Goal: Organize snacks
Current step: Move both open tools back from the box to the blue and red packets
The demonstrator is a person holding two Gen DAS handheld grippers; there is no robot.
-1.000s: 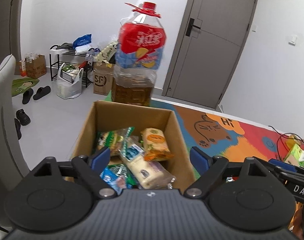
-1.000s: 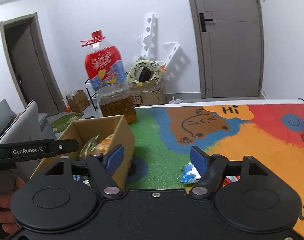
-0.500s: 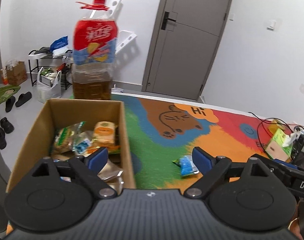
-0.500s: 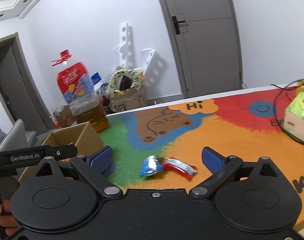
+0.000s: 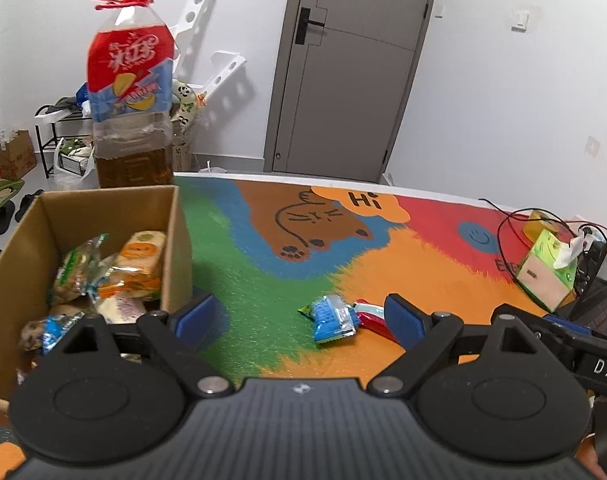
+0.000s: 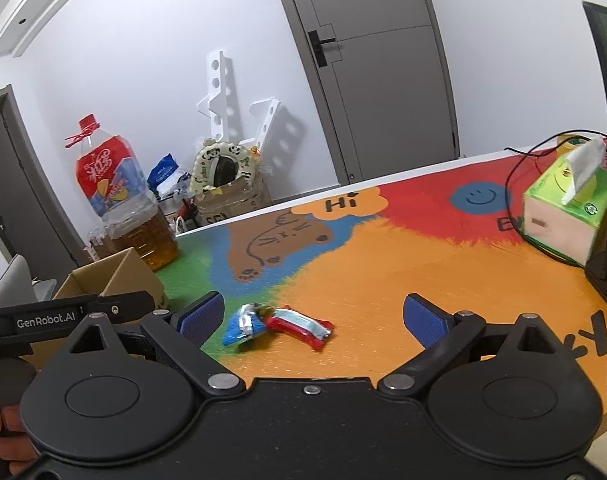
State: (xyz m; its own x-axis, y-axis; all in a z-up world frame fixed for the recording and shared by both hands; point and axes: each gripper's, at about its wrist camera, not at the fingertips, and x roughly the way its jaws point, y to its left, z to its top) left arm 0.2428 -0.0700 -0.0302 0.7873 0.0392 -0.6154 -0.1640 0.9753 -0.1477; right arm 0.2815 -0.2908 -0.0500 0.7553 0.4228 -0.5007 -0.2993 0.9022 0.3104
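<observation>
While crinkly foil packets [image 6: 278, 326] touch – cardboard box [image 5: 175, 240] stands square.

Right claw [image 6: 313, 316] stands wide apart, empty; blue packet [image 6: 241, 326] touches red packet [image 6: 299, 326] on the counter [image 6: 383, 272].

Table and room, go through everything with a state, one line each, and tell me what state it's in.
Box: open, holding snacks.
Blue packet: loose on the mat, touching the red one.
Red packet: loose on the mat.
Bottle: upright, capped, partly full.
Door: closed.
Left hand-held gripper: open, empty.
Right hand-held gripper: open, empty.
</observation>
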